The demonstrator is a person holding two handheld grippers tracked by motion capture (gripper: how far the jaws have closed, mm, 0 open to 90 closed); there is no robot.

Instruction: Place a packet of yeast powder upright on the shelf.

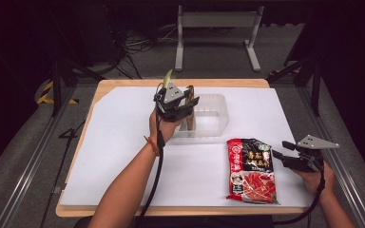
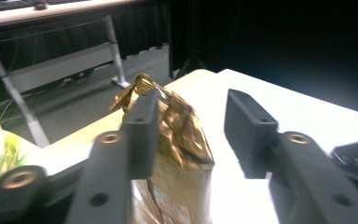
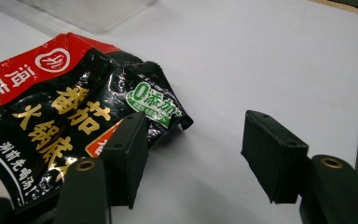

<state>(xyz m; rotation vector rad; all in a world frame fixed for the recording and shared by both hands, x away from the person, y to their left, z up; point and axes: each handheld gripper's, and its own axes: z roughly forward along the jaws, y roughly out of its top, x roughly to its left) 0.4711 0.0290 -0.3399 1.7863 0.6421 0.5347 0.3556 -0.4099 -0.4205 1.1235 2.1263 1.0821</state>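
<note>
Table (image 1: 123, 199): wooden top, covered by a white sheet (image 1: 123, 142).
Clear bin (image 1: 214, 116): transparent plastic, at the far centre of the sheet.
Red-and-black packet (image 1: 251, 170): lies flat at the near right of the sheet; its top corner sits just beside one pad of the right gripper.
Gold bag (image 2: 182, 135): stands upright at the left wall of the clear bin, crimped top uppermost.
Left gripper (image 1: 183, 107): above the bin's left end; jaws parted, gold bag between them, touching one pad (image 2: 142, 135) and clear of the other.
Right gripper (image 1: 285, 151): low over the sheet at the packet's right edge; jaws wide, nothing held.
</note>
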